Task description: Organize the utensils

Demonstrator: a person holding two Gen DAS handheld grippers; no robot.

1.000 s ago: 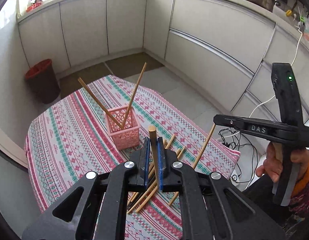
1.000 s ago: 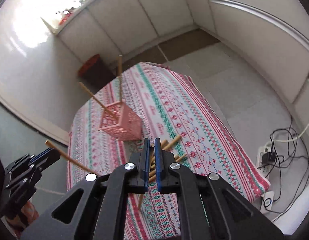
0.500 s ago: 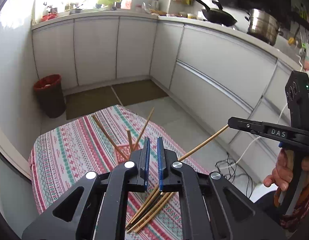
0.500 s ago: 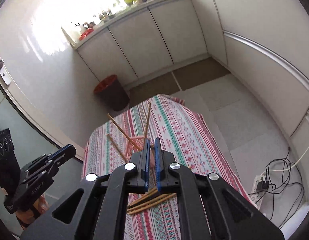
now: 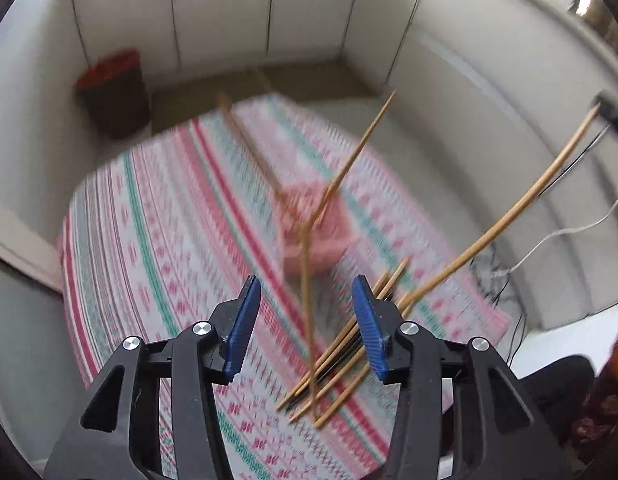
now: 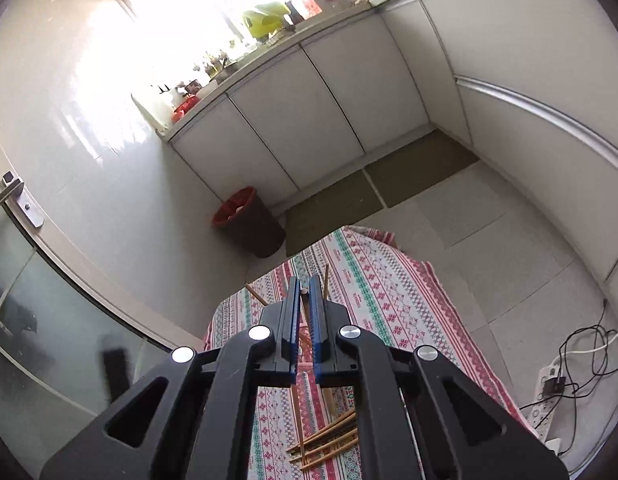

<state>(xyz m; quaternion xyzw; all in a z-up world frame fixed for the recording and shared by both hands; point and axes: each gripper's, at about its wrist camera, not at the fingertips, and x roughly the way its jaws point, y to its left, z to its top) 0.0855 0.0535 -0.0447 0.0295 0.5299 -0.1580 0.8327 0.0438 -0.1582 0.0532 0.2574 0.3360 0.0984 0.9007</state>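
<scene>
Currently L gripper [image 5: 305, 320], fingers wide open & empty, is hovering over chopstick pile [image 5: 337, 364] lying diagonally on tabletop [image 5: 149, 240]; R gripper [image 6: 305, 320], fingers near-closed, is gripping one chopstick [image 5: 509, 220].

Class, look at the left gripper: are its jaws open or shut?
Open. The left gripper shows a wide gap between its blue pads, with nothing clamped; a chopstick merely crosses the gap.

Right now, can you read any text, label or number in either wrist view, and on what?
None legible. The left wrist view is motion-blurred, and the right gripper holding a chopstick at its edge shows no readable label.
The tablecloth bears only patterns; the counter items are too small.
</scene>
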